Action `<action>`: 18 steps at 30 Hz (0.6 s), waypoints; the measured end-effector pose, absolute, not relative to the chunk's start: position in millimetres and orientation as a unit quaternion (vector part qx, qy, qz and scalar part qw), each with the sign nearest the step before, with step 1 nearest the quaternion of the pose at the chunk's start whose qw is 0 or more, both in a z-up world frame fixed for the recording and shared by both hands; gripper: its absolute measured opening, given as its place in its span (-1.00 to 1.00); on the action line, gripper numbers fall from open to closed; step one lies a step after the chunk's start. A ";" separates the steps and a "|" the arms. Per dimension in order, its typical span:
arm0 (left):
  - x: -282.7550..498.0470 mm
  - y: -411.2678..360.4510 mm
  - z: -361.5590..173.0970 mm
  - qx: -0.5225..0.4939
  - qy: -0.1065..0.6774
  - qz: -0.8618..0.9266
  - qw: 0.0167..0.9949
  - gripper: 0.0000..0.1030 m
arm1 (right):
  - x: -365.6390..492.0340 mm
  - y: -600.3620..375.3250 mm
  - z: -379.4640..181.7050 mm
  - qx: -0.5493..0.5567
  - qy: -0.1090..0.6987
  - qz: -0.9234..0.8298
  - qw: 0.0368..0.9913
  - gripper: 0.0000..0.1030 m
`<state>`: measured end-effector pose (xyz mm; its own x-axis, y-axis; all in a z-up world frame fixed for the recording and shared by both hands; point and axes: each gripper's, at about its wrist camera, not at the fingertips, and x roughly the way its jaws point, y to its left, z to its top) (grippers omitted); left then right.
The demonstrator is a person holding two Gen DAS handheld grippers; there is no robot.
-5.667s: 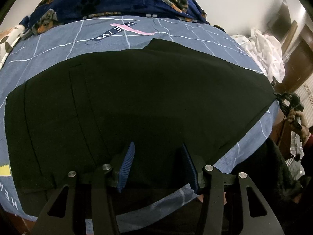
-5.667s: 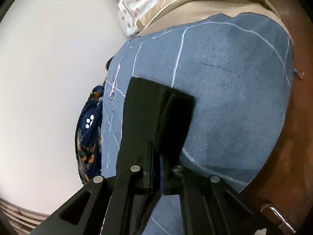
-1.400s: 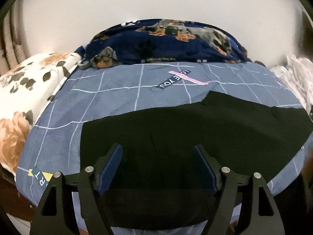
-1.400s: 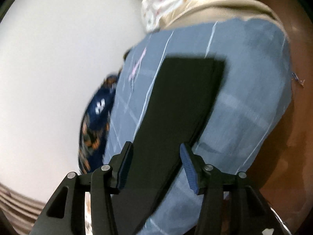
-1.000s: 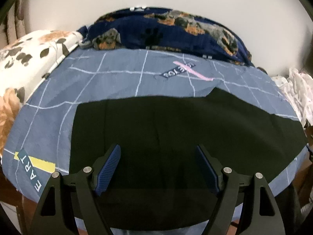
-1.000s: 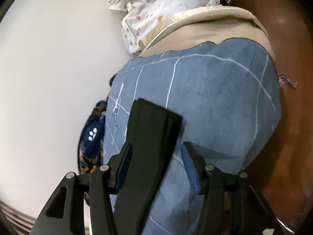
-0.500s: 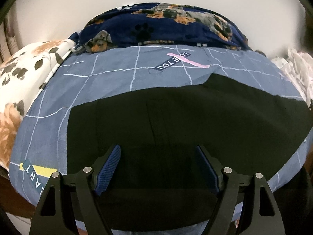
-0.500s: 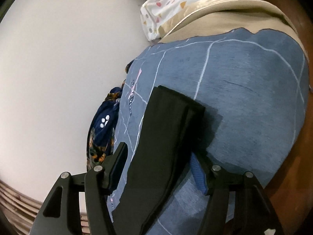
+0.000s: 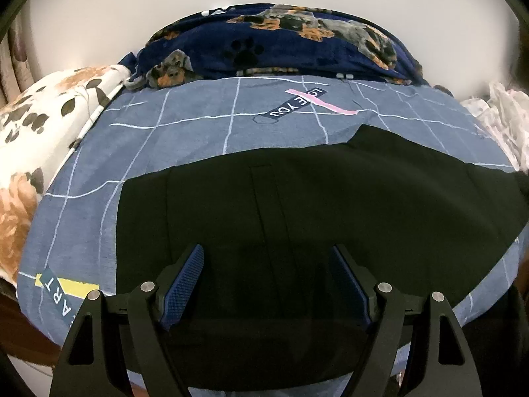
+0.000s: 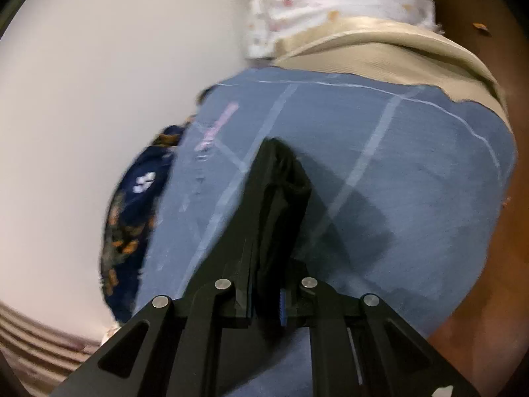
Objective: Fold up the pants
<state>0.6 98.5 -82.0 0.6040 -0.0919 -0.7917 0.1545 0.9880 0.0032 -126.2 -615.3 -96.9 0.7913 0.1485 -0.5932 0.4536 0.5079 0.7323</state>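
Black pants (image 9: 297, 198) lie flat across a blue grid-patterned bed sheet (image 9: 198, 132). Low over their near edge hovers my left gripper (image 9: 267, 251), open, its blue pads wide apart with nothing pressed between them. In the right wrist view, my right gripper (image 10: 266, 297) has its jaws closing, and the pads pinch the end of the pants' leg (image 10: 277, 192). That fabric rises bunched from the sheet (image 10: 413, 182) and casts a shadow to the right.
A navy dog-print blanket (image 9: 281, 49) is heaped at the far side by the wall. A floral pillow (image 9: 39, 125) sits left and crumpled white cloth (image 9: 502, 112) right. A beige mattress edge (image 10: 380, 53) and brown floor (image 10: 496, 264) border the sheet.
My right gripper has gone from open around the leg end to shut on it and raised the fabric. The left gripper stays open over the pants.
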 end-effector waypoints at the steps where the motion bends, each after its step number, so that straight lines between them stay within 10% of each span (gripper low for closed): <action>1: 0.8 98.1 -81.6 0.038 0.439 -0.069 0.895 0.52 | -122.3 -607.2 -88.8 0.479 0.308 -0.086 0.817 -0.78; 18: -1.5 89.2 -76.4 0.059 0.433 -0.072 0.897 0.52 | -66.2 -426.7 -39.2 0.400 0.355 0.076 0.842 -0.78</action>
